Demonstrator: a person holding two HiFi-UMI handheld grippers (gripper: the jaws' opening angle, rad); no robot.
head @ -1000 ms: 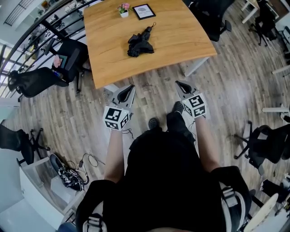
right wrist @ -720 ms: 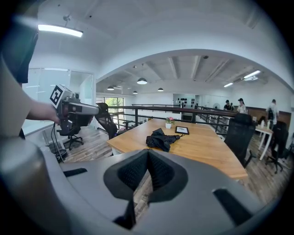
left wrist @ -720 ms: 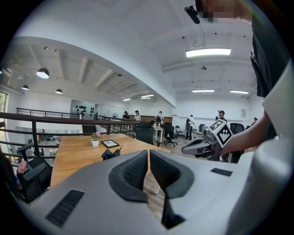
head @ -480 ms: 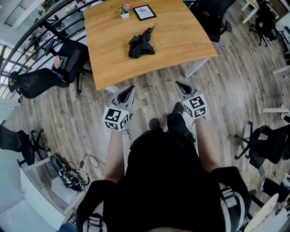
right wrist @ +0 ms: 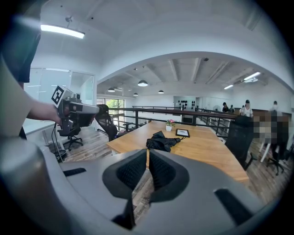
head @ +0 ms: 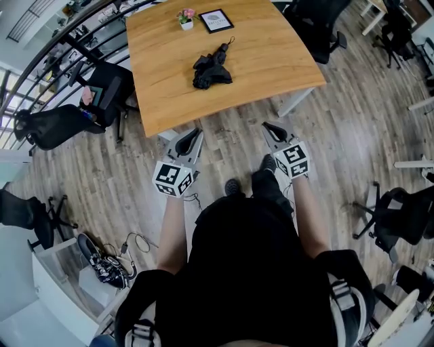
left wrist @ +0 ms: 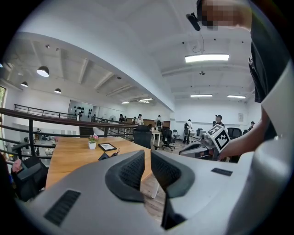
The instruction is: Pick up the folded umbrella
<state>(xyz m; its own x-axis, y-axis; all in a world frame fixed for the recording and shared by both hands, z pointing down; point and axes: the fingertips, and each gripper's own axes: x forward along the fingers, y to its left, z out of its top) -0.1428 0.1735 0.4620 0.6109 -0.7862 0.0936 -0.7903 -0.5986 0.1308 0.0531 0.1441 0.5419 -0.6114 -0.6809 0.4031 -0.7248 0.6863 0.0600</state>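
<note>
I have not begun the pick-up. The black folded umbrella (head: pixel 211 66) lies untouched near the middle of the light wooden bench (head: pixel 271 61), its strap end pointing toward a small black-framed card (head: pixel 215 18) at the far edge.

I hold both grey claws short of the bench's near edge, over the plank floor and well apart from the umbrella. The left claw (head: pixel 194 131) has its jaws pressed together with nothing between them. The right claw (head: pixel 271 127) is just starting to open from a near-closed slit and is also empty. Its own view looks along the jaws straight at the umbrella.

As I judge it, everything is still ahead: step up to the bench, spread a claw over the bundle, close on it and lift.
</note>
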